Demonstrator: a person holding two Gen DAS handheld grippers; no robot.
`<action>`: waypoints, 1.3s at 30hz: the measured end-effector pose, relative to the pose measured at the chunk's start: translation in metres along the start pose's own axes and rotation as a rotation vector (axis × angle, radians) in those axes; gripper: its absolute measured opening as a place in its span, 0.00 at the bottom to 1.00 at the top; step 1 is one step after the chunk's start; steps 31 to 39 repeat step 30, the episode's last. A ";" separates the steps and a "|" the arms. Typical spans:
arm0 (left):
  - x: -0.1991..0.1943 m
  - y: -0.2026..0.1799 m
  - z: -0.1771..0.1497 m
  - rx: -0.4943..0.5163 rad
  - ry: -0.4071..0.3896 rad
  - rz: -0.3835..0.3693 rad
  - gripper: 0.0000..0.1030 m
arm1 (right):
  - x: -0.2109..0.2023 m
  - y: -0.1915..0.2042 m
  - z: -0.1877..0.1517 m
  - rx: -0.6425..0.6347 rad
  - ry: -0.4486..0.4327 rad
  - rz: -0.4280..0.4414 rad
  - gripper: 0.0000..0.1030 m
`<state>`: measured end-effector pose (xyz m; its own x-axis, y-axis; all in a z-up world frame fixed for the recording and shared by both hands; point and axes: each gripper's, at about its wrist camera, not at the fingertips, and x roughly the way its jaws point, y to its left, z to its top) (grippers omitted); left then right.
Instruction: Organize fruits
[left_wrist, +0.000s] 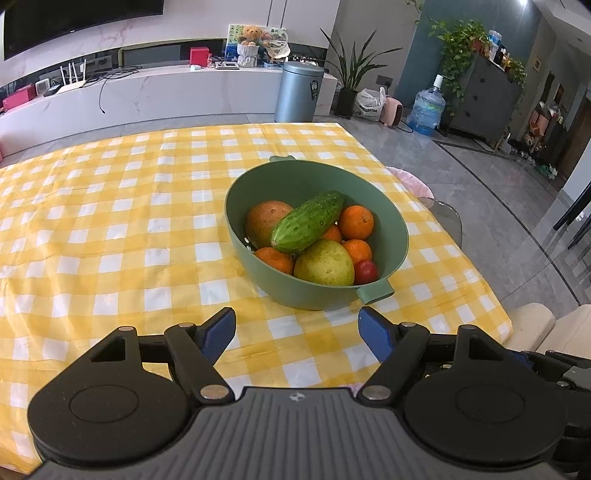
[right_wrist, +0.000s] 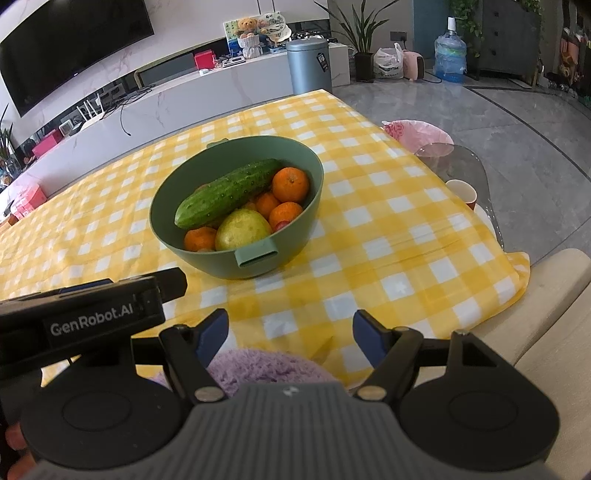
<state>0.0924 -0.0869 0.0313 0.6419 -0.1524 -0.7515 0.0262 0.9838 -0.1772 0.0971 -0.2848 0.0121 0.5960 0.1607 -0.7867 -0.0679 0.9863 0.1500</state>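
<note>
Our left gripper (left_wrist: 296, 328) hangs with its blue fingers (left_wrist: 220, 332) spread wide and nothing between them, above the table's (left_wrist: 92, 221) near edge. Our right gripper (right_wrist: 290, 332) is equally wide apart and empty, poised over that same edge, toward its right corner.

Just beyond both sits the green bowl (left_wrist: 400, 236), right of the table's middle. In it we see a cucumber (left_wrist: 308, 220) lying slantwise atop several oranges (left_wrist: 356, 221), a yellow-green pear (left_wrist: 324, 263) toward the near rim, a reddish-brown fruit (left_wrist: 264, 221) and a small red tomato (left_wrist: 366, 270).
</note>
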 end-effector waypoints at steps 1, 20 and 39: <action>0.000 0.000 0.000 0.000 0.002 -0.001 0.86 | 0.000 0.001 0.000 -0.003 -0.002 -0.003 0.69; -0.009 0.010 0.000 -0.011 0.003 0.006 0.84 | -0.003 0.014 0.000 -0.060 0.000 0.016 0.69; -0.011 0.017 0.000 -0.022 -0.001 -0.004 0.84 | -0.003 0.028 0.000 -0.077 -0.004 0.041 0.69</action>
